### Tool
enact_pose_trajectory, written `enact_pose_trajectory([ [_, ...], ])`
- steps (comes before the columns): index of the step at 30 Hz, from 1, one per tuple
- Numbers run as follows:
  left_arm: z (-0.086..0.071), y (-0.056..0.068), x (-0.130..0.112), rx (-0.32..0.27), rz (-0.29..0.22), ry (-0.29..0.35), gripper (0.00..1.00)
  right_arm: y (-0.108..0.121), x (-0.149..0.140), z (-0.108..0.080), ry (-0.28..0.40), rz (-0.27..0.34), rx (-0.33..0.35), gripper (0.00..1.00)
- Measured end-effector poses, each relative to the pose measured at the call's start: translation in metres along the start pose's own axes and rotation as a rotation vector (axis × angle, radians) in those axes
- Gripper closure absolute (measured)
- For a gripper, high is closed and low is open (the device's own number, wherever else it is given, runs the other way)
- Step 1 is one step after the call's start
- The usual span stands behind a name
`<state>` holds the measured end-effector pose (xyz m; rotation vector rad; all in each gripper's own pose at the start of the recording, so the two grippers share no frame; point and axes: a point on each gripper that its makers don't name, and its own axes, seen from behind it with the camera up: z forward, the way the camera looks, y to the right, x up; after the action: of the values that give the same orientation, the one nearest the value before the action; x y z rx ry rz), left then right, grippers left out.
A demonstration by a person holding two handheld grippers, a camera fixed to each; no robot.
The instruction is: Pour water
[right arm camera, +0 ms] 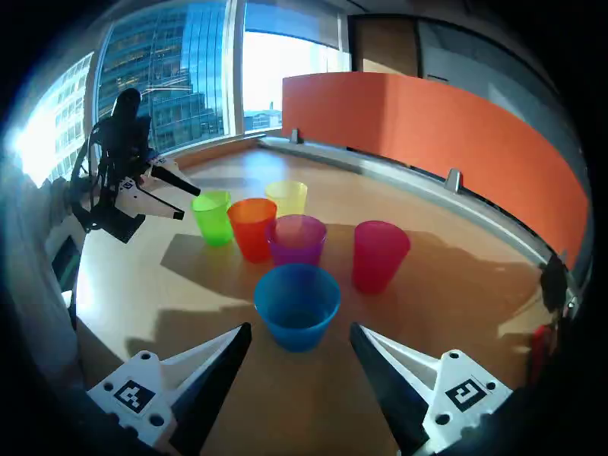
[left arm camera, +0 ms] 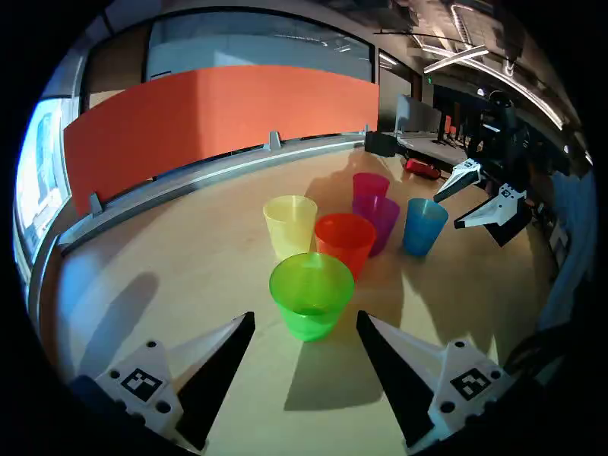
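Six translucent plastic cups stand upright in a cluster on a wooden table [left arm camera: 190, 258]. In the left gripper view the green cup [left arm camera: 311, 296] is nearest, just ahead of my open left gripper [left arm camera: 304, 315] and between its fingertips without touching them. Behind it are the orange cup [left arm camera: 346, 242], yellow cup [left arm camera: 289, 226], purple cup [left arm camera: 378, 220], pink cup [left arm camera: 370, 186] and blue cup [left arm camera: 423, 226]. In the right gripper view my right gripper [right arm camera: 299, 327] is open with the blue cup [right arm camera: 297, 304] just in front of its tips. The left gripper [right arm camera: 190, 204] hovers by the green cup [right arm camera: 213, 216].
An orange partition [left arm camera: 220, 121] on a metal rail borders the table's far side. A red object [left arm camera: 420, 167] lies at the far end of the table. Large windows [right arm camera: 182, 83] stand behind the person's dark sleeve [right arm camera: 121, 129]. The right gripper [left arm camera: 448, 213] hangs open beside the blue cup.
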<state>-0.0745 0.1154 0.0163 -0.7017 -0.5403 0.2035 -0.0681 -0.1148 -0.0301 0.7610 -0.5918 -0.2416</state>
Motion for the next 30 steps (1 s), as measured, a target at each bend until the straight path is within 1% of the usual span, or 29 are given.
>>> enact_pose_trajectory([
  [5,0.008,0.001,0.0,-0.015,-0.003,-0.008,0.0,0.002,-0.005,0.008,-0.015,0.0,-0.003,0.0],
  [17,0.024,0.003,0.001,-0.044,0.016,-0.027,0.0,0.001,-0.008,0.023,-0.028,0.003,0.013,0.0],
  [24,0.036,0.005,0.001,-0.061,0.012,-0.037,0.0,0.001,-0.005,0.032,-0.028,-0.003,0.019,0.0],
  [30,0.041,0.007,0.005,-0.074,0.015,-0.035,0.0,0.001,0.0,0.038,-0.025,-0.001,0.026,0.0],
])
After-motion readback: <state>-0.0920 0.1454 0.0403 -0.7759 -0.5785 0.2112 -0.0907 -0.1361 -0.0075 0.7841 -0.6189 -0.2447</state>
